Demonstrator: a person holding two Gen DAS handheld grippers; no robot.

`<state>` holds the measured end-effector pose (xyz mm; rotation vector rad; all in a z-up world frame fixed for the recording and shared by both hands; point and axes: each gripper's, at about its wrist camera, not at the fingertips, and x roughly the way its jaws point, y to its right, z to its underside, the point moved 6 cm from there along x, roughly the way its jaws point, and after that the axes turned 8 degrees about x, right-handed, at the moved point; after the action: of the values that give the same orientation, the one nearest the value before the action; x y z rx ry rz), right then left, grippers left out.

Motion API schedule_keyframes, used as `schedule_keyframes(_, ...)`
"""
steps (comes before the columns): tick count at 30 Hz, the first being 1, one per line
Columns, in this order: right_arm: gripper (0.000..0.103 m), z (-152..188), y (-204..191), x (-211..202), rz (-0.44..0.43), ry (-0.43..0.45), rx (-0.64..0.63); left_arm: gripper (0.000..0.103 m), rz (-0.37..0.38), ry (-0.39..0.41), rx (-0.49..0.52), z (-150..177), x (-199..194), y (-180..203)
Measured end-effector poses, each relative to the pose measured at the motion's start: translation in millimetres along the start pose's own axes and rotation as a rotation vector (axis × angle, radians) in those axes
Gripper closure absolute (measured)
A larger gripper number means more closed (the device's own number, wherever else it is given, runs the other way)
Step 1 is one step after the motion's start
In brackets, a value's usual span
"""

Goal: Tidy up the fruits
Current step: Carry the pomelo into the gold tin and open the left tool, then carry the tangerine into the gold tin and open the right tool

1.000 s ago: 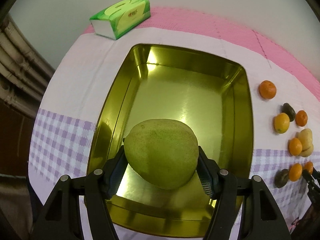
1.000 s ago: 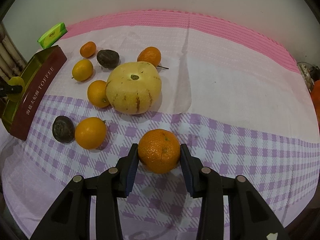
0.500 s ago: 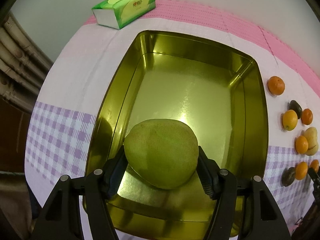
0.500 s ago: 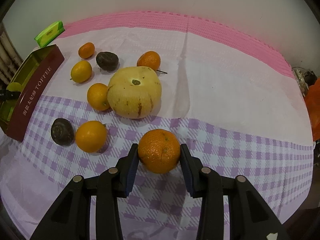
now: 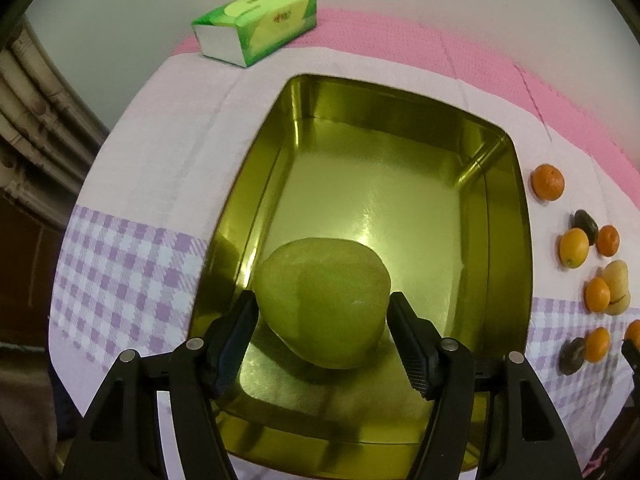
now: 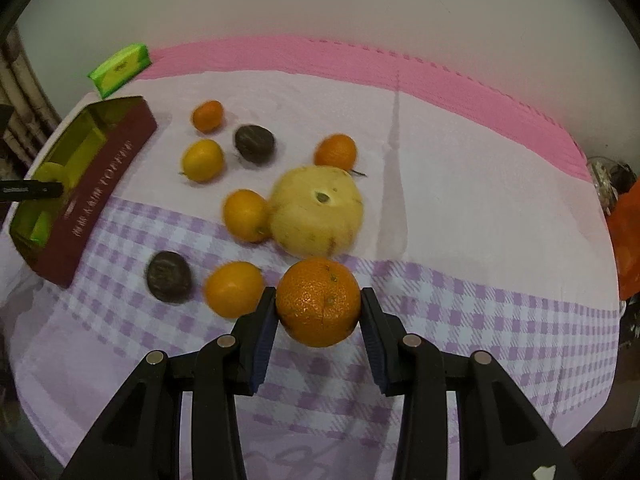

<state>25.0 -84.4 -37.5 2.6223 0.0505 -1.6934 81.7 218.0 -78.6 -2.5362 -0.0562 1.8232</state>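
The gold-lined tin (image 5: 516, 208), dark red outside with "TOFFEE" lettering on its side (image 6: 100, 196), sits at the left end of the pink and lilac-check tablecloth (image 6: 460, 184). Inside it, in the near part, is a large green mango (image 5: 324, 304), smooth and dull-skinned, blurred in the left wrist view. The left gripper (image 5: 322, 334) has a pad at each side of the mango; the blur makes it impossible to tell whether the pads press it or stand just off it, or whether the fruit rests on the tin floor.

A pale yellow melon (image 6: 318, 210) with brown streaks lies mid-cloth, touching a small orange (image 6: 245, 216).

The right gripper (image 6: 319, 314) is clamped on a big pitted orange (image 6: 319, 302), both pads tight against its flanks, in front of the melon.

Smaller oranges and two dark brown passion fruits (image 6: 255, 144) (image 6: 168, 276) are scattered beside the tin, motion-blurred. A green tissue pack (image 5: 256, 26) lies at the far edge.
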Motion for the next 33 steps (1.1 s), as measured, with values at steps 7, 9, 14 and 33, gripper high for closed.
schedule_keyframes(7, 0.066, -19.5, -34.8, -18.4, -0.084, 0.035, -0.06, 0.021, 0.021, 0.052, -0.01, 0.0, -21.7, -4.4)
schedule_keyframes(9, 0.066, -26.2, -47.2, -19.8, -0.102, 0.044, -0.085, 0.021, 0.022, 0.078, -0.008, 2.1, -32.2, -7.7)
schedule_keyframes(14, 0.066, -45.4, -88.6, -19.9, -0.174, 0.056, -0.15, 0.019, -0.023, 0.169, 0.001, 2.6, -61.9, -14.1)
schedule_keyframes(33, 0.066, -108.2, -223.0, 51.4, -0.257, 0.015, -0.363, 0.018, -0.167, 0.16, -0.062, 13.6, -58.1, -56.8)
